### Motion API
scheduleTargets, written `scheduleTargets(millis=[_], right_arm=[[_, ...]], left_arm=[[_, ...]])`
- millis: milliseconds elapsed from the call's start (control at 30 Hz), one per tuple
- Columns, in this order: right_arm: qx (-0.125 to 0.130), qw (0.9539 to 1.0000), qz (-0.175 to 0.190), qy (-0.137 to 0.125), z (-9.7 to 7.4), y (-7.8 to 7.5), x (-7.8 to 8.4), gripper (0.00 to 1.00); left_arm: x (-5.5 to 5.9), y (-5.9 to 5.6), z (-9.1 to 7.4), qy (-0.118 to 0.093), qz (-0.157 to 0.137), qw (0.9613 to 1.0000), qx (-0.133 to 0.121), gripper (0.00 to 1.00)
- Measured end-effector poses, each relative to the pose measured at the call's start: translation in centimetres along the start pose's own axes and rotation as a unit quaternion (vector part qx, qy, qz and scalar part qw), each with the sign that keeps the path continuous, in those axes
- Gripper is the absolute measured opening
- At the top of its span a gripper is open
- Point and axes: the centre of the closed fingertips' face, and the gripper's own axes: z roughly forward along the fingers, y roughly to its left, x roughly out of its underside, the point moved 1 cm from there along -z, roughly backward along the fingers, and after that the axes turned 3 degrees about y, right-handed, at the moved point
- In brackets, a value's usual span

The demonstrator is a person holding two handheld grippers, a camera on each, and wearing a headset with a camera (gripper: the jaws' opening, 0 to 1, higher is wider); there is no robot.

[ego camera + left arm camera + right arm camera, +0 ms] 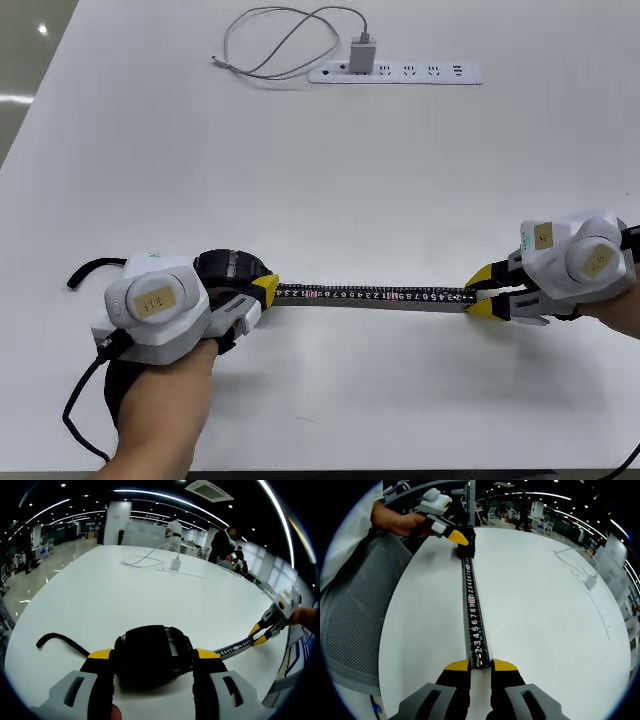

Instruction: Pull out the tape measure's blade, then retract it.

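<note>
Item: black round tape measure case, lower left of the head view, resting on the white bench and clamped between the yellow-tipped jaws of the left tool.

Black blade with white numerals: drawn out flat across the lower frame, its end pinched by the right tool.

White power strip: top centre, well apart from the blade, with broad bare surface between.

Bench edges: front edge near, along the bottom of the frame; left edge slanting at upper left.

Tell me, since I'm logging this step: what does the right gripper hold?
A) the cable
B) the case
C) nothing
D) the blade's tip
D: the right gripper is shut on the tip of the blade, which stretches back to the case clamped in the left gripper.
</note>
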Motion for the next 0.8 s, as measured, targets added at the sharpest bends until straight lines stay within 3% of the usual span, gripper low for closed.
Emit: scheduleTargets(millis=[800], right_arm=[[0.002,1.0000,-0.005,-0.002,0.08,-0.05,0.08,0.10]], left_arm=[[0.08,0.08,-0.02,0.013,0.006,0.9999,0.005,0.56]])
